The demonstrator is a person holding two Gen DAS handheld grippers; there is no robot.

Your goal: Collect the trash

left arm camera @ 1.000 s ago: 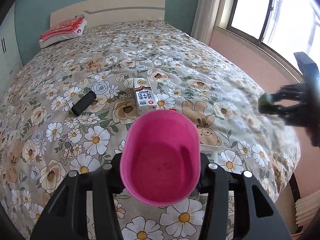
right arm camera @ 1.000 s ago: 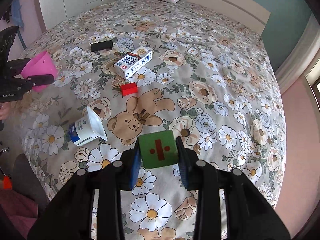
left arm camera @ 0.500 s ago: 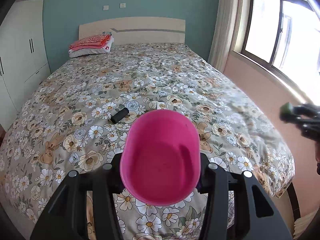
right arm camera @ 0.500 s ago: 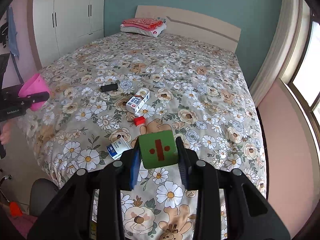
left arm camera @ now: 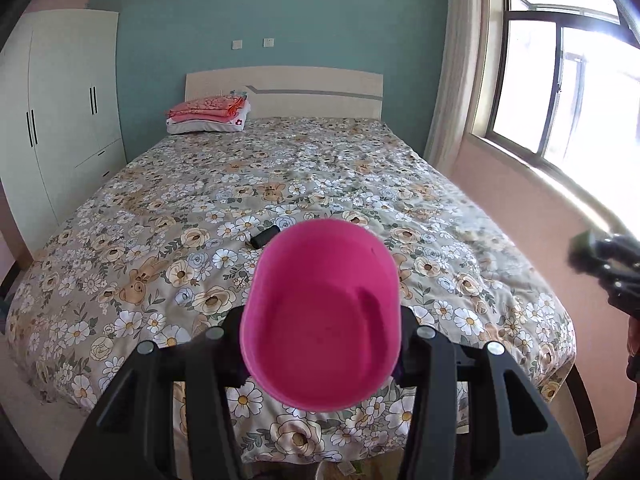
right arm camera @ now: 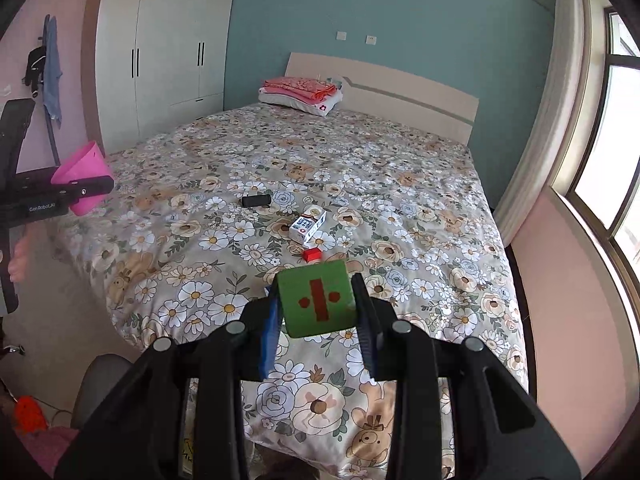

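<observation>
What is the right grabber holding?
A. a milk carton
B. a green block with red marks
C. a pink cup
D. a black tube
B: in the right wrist view the right gripper has its jaws closed on the green block, while the milk carton lies on the bed and the pink cup sits in the left gripper.

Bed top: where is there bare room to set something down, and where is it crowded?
Free: the quilt between the folded bedding and the black case, and its window side. Crowded: the middle, where case, milk carton and red block lie close.
</observation>
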